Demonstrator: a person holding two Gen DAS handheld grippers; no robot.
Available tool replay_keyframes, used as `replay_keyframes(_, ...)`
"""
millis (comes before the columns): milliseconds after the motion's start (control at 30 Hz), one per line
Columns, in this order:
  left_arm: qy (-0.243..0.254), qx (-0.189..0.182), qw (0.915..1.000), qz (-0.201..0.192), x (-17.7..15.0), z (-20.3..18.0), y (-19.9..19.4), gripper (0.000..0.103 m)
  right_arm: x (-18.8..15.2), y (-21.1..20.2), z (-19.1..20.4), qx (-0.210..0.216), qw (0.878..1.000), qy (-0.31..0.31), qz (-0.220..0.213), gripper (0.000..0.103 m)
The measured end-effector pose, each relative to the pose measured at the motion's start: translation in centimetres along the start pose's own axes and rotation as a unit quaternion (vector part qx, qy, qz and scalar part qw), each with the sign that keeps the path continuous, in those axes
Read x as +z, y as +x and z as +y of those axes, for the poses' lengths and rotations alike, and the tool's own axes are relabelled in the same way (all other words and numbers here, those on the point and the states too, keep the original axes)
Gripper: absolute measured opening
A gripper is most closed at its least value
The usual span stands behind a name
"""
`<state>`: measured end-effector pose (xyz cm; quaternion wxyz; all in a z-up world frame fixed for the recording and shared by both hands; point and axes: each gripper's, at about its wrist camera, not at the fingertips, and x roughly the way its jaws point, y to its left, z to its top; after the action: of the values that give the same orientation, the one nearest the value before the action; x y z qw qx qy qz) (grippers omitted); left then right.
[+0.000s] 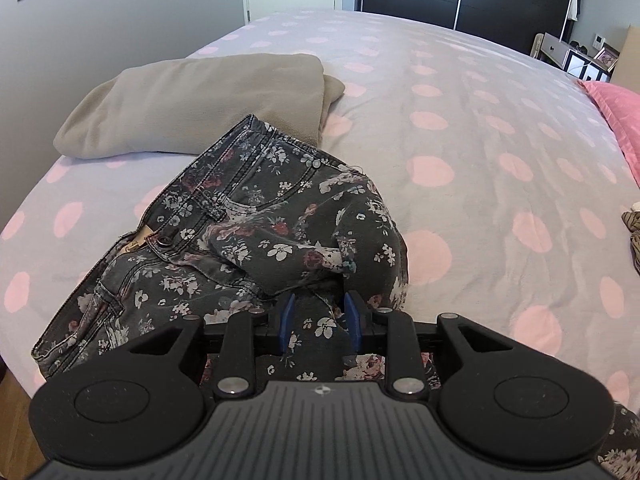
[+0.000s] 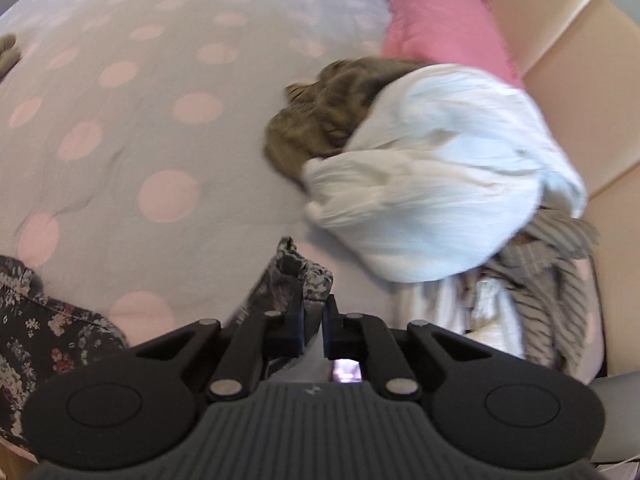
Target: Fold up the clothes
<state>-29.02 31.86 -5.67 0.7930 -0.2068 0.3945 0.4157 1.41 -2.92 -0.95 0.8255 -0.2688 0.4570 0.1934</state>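
Note:
Dark floral jeans (image 1: 224, 224) lie bunched on the bed, waistband to the left. My left gripper (image 1: 320, 314) has its blue-padded jaws a little apart with floral fabric between them, so it holds the jeans. In the right wrist view my right gripper (image 2: 314, 308) is shut on a bunched end of the floral jeans (image 2: 302, 270), lifted over the bed. More of the jeans (image 2: 36, 328) lies at the lower left.
A folded beige garment (image 1: 200, 104) lies behind the jeans. The bedspread (image 1: 460, 128) is grey with pink dots. A pile of white (image 2: 432, 172), brown (image 2: 320, 120) and striped (image 2: 552, 280) clothes sits by a pink pillow (image 2: 436, 20) and the beige headboard (image 2: 580, 48).

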Motion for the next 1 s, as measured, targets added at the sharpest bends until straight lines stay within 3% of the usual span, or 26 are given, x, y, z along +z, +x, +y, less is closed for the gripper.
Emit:
replay_keyframes(200, -0.008, 0.000, 1.0000, 0.002, 0.0, 0.2, -0.2, 0.025, -4.7, -0.6, -4.6, -0.025, 0.998, 0.045, 0.023, 0.009)
replay_keyframes(533, 0.001, 0.000, 1.0000, -0.002, -0.2, -0.6, -0.6, 0.025, -13.8, 5.4, -4.7, -0.021, 0.985, 0.054, 0.161, 0.009)
replay_keyframes(633, -0.004, 0.005, 1.0000, -0.001, -0.2, -0.3, -0.6, 0.025, -14.3, 5.7, -4.6, -0.023, 0.983, 0.049, 0.174, 0.011)
replay_keyframes(733, -0.009, 0.008, 0.9999, 0.002, -0.3, 0.1, -0.6, 0.025, -13.9, 5.5, -5.2, -0.036, 0.984, 0.050, 0.168, 0.042)
replay_keyframes(1000, -0.011, 0.005, 0.9999, 0.005, -0.4, 0.4, -0.5, 0.025, -11.2, 3.7, -7.9, -0.023, 0.987, 0.094, 0.124, 0.045)
